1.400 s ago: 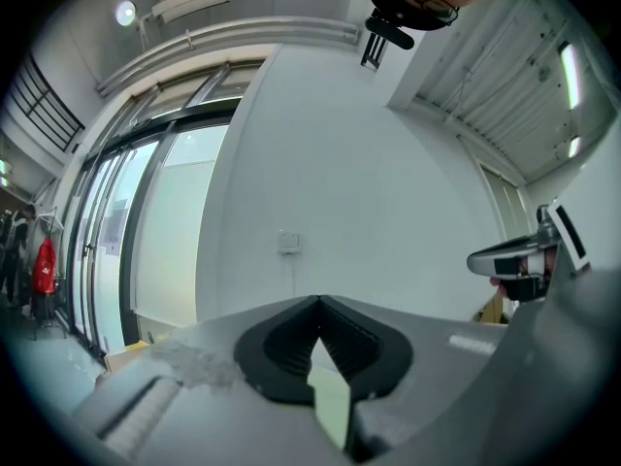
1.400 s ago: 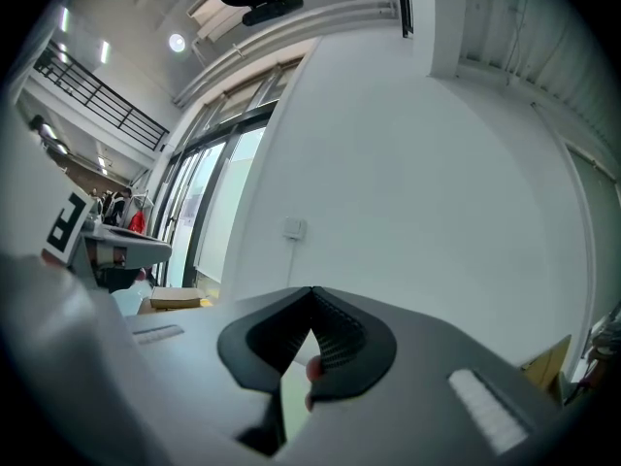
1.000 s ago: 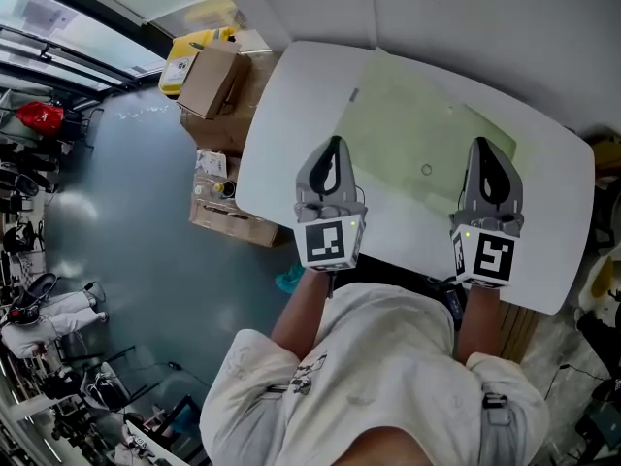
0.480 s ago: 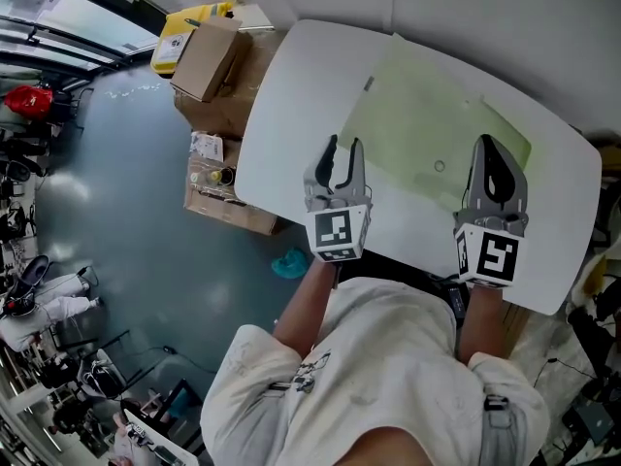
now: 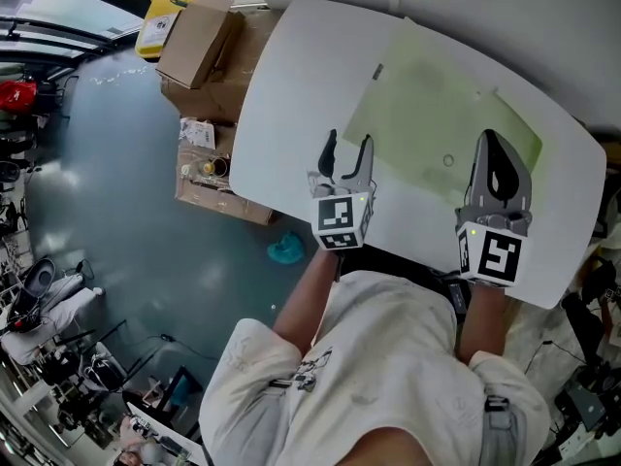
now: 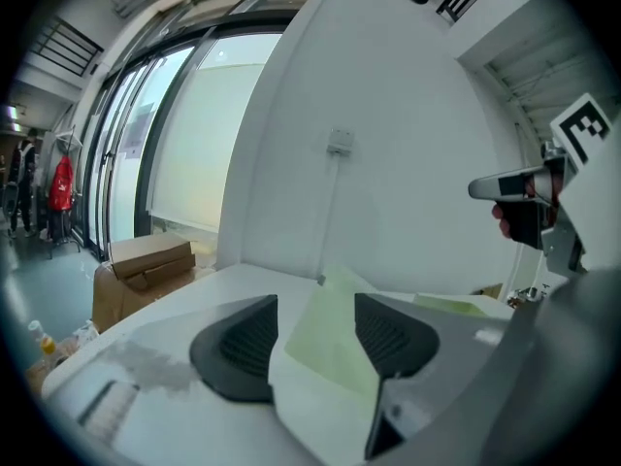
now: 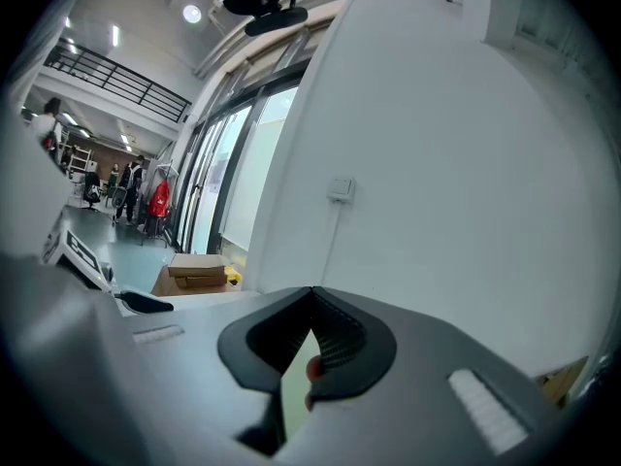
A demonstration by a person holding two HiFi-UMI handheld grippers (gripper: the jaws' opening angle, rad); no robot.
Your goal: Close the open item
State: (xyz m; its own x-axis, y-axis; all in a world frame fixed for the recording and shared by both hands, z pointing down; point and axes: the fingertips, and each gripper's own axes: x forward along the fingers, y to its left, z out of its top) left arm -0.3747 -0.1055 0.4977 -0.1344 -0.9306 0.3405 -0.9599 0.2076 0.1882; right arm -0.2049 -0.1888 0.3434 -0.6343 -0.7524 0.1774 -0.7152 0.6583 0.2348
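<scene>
The left gripper is hovering over the white table, its jaws opening with nothing between them. The green folder is lying flat just beyond it, toward the far right. The right gripper is hanging over the folder's near right part, its jaws pressed together and empty.

A white table with rounded corners carries a pale green sheet; the sheet lies flat, askew to the table's edges, toward the far side; a small ring mark shows near its nearer edge; cardboard boxes stand on the blue-grey floor just beside the table's left edge.
</scene>
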